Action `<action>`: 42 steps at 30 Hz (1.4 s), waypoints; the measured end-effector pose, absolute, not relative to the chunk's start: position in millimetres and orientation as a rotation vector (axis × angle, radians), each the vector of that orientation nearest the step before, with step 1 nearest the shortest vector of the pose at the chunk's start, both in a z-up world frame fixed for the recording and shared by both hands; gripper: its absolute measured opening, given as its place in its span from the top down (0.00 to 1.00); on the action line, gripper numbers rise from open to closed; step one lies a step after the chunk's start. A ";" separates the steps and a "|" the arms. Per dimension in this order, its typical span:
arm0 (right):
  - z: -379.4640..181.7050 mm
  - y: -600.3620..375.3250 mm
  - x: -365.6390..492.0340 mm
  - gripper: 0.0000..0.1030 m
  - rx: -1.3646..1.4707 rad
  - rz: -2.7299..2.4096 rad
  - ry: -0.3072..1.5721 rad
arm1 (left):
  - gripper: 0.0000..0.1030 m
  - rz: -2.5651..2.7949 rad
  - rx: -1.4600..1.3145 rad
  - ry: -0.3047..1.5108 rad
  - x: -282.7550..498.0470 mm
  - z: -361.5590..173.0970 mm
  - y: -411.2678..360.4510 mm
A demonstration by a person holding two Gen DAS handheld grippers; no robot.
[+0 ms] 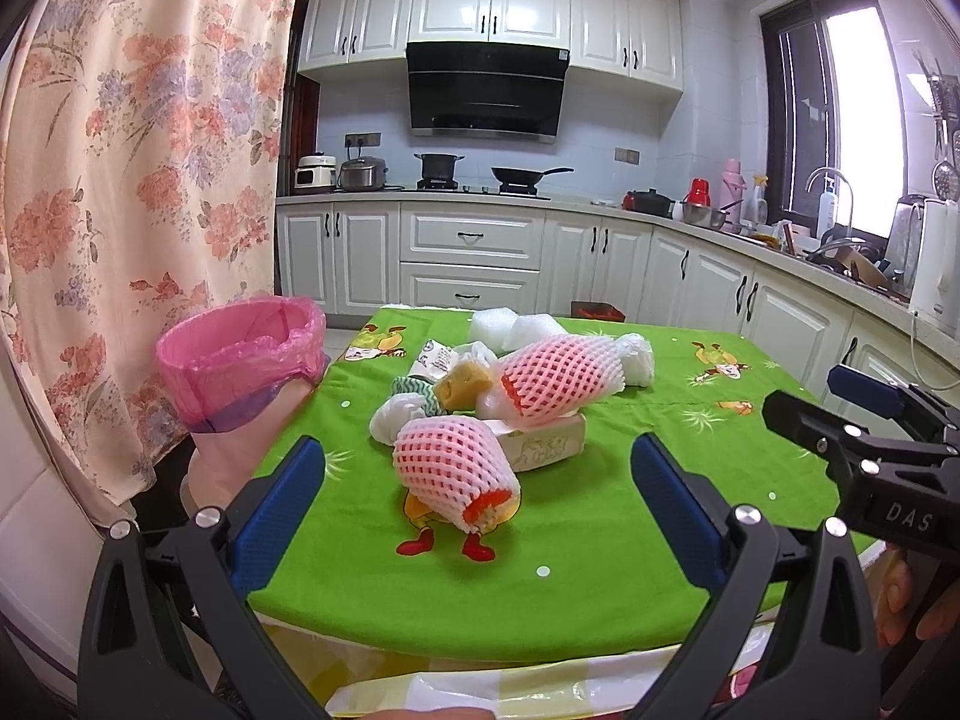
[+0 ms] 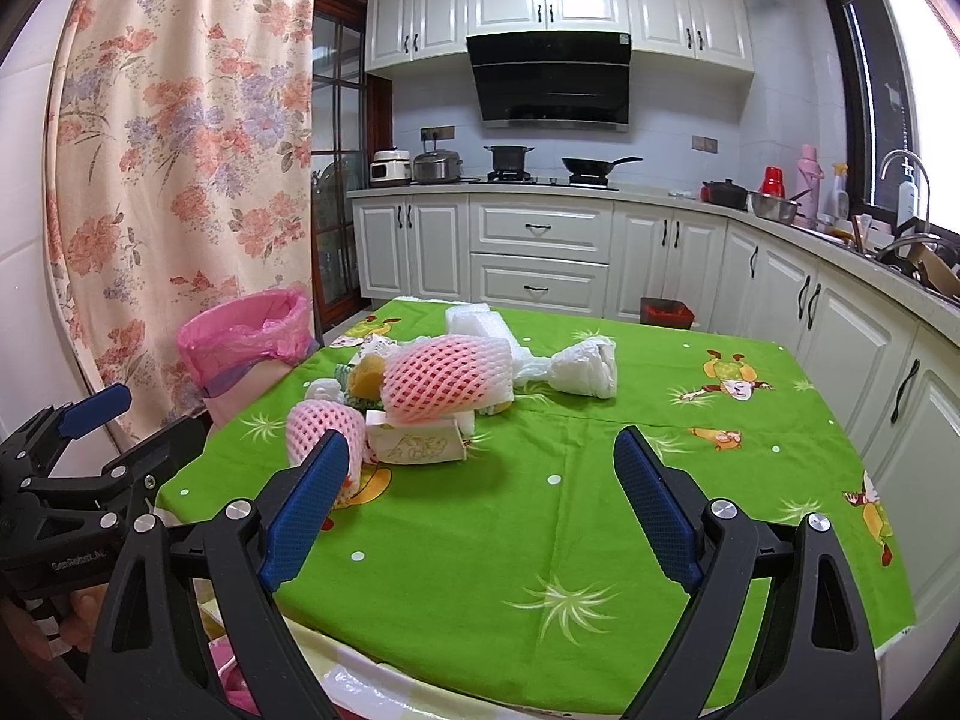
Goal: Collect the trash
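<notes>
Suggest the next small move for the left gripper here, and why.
Probably ease the left gripper forward onto the nearest pink foam net. Its jaws are open and empty, the net lies right between them, and the pink-lined bin stands close on the left.

The tablecloth (image 1: 600, 570) is bright green, printed with cartoon figures, pale grass tufts and small white dots. At the table's left edge, the bin (image 1: 240, 360) wears a translucent pink liner over a paler pink body. Behind the bin hangs a cream curtain (image 1: 138, 150) patterned with coral and lilac flowers. On the cloth, the nearest foam net (image 1: 453, 468) is pink-and-white mesh with an orange end; the larger foam net (image 1: 555, 375) behind it has the same colouring. Under them lies a cream carton (image 1: 549, 447) with a faint drawn pattern. Both grippers (image 1: 480, 516) (image 2: 480, 510) are black with blue textured pads (image 1: 282, 516).
</notes>
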State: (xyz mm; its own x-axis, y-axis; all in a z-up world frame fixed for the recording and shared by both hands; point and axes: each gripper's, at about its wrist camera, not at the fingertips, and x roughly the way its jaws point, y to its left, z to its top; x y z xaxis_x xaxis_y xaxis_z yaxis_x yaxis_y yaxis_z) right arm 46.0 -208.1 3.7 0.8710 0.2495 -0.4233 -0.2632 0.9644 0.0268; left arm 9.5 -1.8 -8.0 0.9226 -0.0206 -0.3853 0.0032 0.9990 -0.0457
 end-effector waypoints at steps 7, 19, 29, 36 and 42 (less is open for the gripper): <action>-9.2 -210.0 57.5 0.18 -0.001 0.267 0.463 | 0.04 -0.005 -0.043 0.420 16.4 -13.6 1.1; -9.2 -209.2 72.2 0.18 -0.002 0.258 0.398 | 0.04 0.003 -0.062 0.405 23.2 -22.1 15.9; -36.7 -204.5 115.7 0.18 0.006 0.260 0.496 | 0.05 0.056 -0.106 0.527 68.0 -48.3 38.8; -55.4 -206.6 158.5 0.18 0.054 0.267 0.582 | 0.05 0.075 -0.128 0.585 113.4 -69.9 36.1; -55.7 -192.8 196.2 0.18 0.081 0.326 0.622 | 0.05 0.073 -0.125 0.636 145.6 -86.8 30.8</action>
State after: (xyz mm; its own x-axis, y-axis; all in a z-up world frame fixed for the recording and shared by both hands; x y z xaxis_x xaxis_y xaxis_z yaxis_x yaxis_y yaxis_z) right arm 196.2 -192.8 -55.7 0.7634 0.3238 -0.5589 -0.2756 0.9458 0.1716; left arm 145.6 30.8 -86.8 0.8025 0.0292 -0.5959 -0.1058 0.9899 -0.0941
